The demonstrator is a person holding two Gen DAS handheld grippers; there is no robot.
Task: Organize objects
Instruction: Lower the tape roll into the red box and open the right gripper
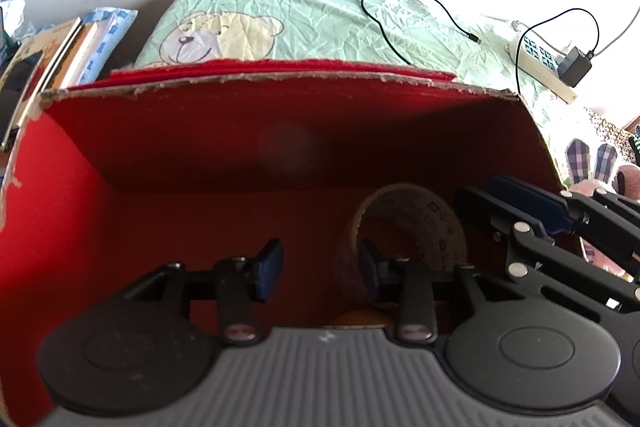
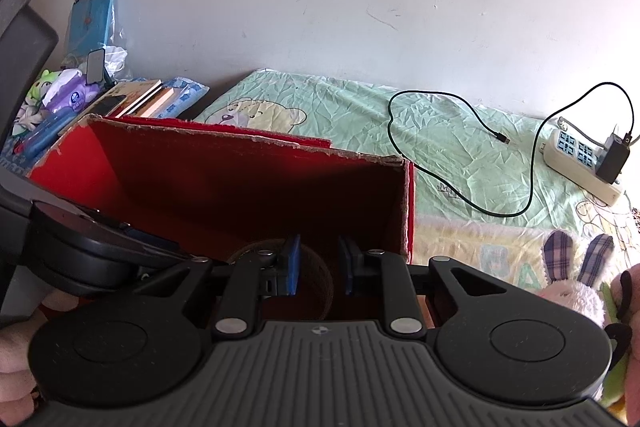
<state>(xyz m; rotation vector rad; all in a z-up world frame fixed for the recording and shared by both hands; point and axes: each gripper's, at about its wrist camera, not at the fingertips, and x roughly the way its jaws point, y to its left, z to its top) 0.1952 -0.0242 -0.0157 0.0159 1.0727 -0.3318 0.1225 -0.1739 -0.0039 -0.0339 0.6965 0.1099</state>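
Both tongs gape empty inside the red cardboard box [image 1: 180,155]: left tongs [image 1: 320,273], right tongs [image 2: 318,265]. A brownish tape roll [image 1: 416,227] stands on edge on its floor. Beyond, crinkled green bedsheet [image 2: 440,131], black cable [image 2: 460,195].

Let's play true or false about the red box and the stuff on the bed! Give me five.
1. The red box holds a roll of tape. True.
2. The left gripper is squeezing the tape. False: its jaws are open and hold nothing.
3. The black cable is inside the box. False: it lies on the green sheet beside the box.
4. A charger is plugged into the power strip. True.
5. The right gripper holds a book. False: its jaws are open and empty.
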